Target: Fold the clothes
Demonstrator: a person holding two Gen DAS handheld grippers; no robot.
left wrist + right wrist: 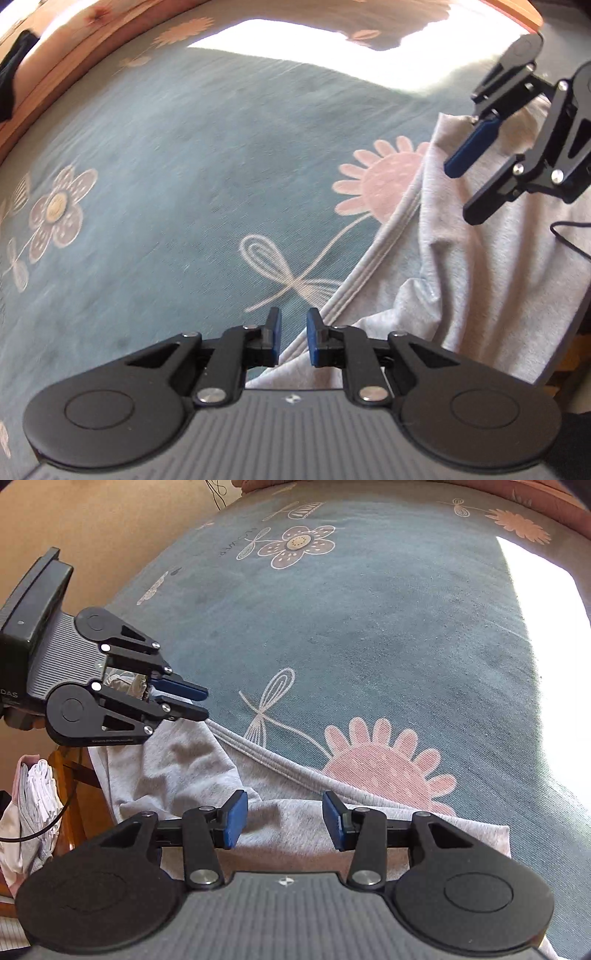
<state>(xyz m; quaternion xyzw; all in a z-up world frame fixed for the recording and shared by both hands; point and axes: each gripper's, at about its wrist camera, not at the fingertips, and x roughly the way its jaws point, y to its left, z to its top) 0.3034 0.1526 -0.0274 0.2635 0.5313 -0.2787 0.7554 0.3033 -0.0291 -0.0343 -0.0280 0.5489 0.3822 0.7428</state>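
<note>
A light grey garment [461, 266] with a ribbed hem lies crumpled at the near edge of a blue flowered bedsheet [184, 166]. My left gripper [294, 312] points steeply down over the hem, its blue pads a narrow gap apart with nothing pinched. From the right wrist view the left gripper [205, 703] hovers just above the garment's [207, 768] left end. My right gripper [285, 797] stands open over the grey cloth, pads clear of it. In the left wrist view the right gripper [463, 194] hangs above the garment at the right.
A wooden bed frame [48, 81] rims the far side, with a dark cloth [11, 74] on it. A stack of pale clothes [37, 794] sits beside a wooden stand [66, 768] at the left. A black cable [569, 240] trails at the right. Bright sunlight [546, 664] falls on the sheet [369, 627].
</note>
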